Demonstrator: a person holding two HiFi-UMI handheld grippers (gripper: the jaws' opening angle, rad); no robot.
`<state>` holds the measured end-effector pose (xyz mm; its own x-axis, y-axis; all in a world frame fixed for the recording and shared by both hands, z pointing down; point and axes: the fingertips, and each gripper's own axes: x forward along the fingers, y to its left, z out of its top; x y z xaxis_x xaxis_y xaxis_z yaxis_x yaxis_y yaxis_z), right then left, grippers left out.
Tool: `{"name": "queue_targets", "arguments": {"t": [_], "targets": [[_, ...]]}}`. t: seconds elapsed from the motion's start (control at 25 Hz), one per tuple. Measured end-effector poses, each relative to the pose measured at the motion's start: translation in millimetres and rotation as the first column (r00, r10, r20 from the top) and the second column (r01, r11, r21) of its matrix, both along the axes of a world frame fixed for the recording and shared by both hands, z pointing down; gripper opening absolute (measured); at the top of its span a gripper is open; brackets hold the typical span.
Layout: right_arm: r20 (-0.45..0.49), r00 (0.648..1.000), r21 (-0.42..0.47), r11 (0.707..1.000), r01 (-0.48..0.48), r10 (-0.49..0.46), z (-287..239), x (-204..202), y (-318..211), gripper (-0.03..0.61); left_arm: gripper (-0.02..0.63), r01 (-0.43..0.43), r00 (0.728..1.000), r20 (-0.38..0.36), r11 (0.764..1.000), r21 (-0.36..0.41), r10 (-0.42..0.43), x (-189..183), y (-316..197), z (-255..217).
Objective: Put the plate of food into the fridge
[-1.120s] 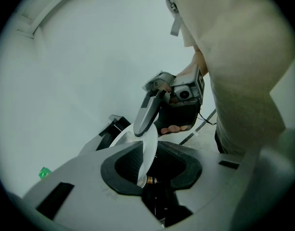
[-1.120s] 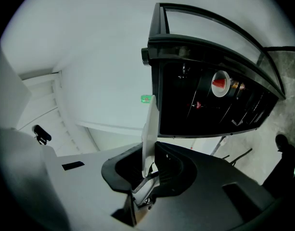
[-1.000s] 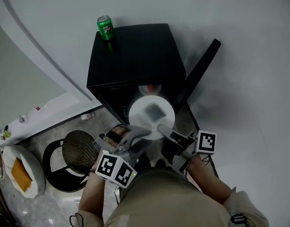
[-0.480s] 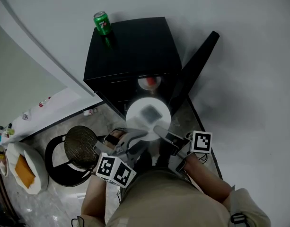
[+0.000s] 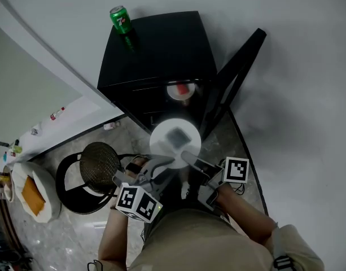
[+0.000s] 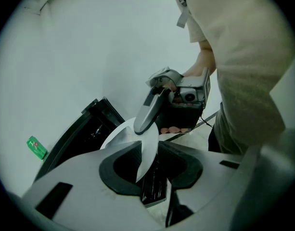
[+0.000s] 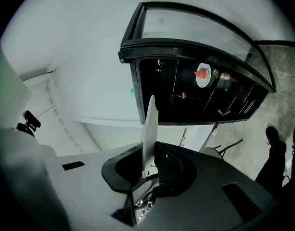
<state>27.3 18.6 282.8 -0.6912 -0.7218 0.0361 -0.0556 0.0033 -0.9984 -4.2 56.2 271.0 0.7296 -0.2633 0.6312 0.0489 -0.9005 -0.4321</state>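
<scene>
A white plate (image 5: 174,140) with a greyish piece of food (image 5: 177,134) hangs level in front of the open black fridge (image 5: 156,44). My left gripper (image 5: 159,164) is shut on the plate's near-left rim, and my right gripper (image 5: 188,156) is shut on its near-right rim. In the left gripper view the plate (image 6: 147,143) runs edge-on between the jaws of the left gripper (image 6: 149,162), with the fridge (image 6: 84,129) behind it. In the right gripper view the plate (image 7: 149,129) stands edge-on in the right gripper (image 7: 149,170), facing the fridge's dark inside (image 7: 185,95).
The fridge door (image 5: 235,75) stands open to the right. A red and white dish (image 5: 181,90) sits on a shelf inside. A green can (image 5: 121,19) stands on the fridge top. A round black stool (image 5: 96,176) and a white cushion (image 5: 31,193) are on the floor at left.
Both grippers have sunk lower with the plate in front of the open fridge. Both grips look the same.
</scene>
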Motion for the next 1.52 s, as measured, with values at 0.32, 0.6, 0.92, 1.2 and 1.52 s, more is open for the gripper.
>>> {"name": "queue_targets", "arguments": {"t": [0.32,0.6,0.92,1.2,1.52], "targets": [[-0.016,1.000,-0.017,1.000,0.009,-0.009,20.0,2.0,0.8,0.051,0.100,0.047,0.999,0.021,0.997,-0.063,-0.046,-1.9,0.8,16.2],[-0.022,1.000,-0.004,1.000,0.003,-0.003,26.7,-6.8,-2.1,0.049,0.127,0.084,0.996,0.004,0.989,-0.118,-0.084,-12.2,-3.8,24.9],[-0.014,0.999,-0.043,0.998,-0.046,0.045,45.5,-30.3,-13.7,0.049,0.127,0.065,0.998,-0.011,0.990,-0.127,-0.067,-43.3,-18.8,37.2],[-0.035,0.995,-0.069,0.993,-0.100,0.098,63.5,-42.7,-18.2,0.049,0.127,0.066,0.996,-0.057,0.988,-0.139,-0.074,-75.2,-33.7,36.7],[-0.041,0.987,-0.054,0.986,-0.160,0.157,83.3,-43.3,-29.1,0.046,0.127,0.072,0.991,-0.097,0.978,-0.197,-0.092,-95.2,-46.7,48.9]]}}
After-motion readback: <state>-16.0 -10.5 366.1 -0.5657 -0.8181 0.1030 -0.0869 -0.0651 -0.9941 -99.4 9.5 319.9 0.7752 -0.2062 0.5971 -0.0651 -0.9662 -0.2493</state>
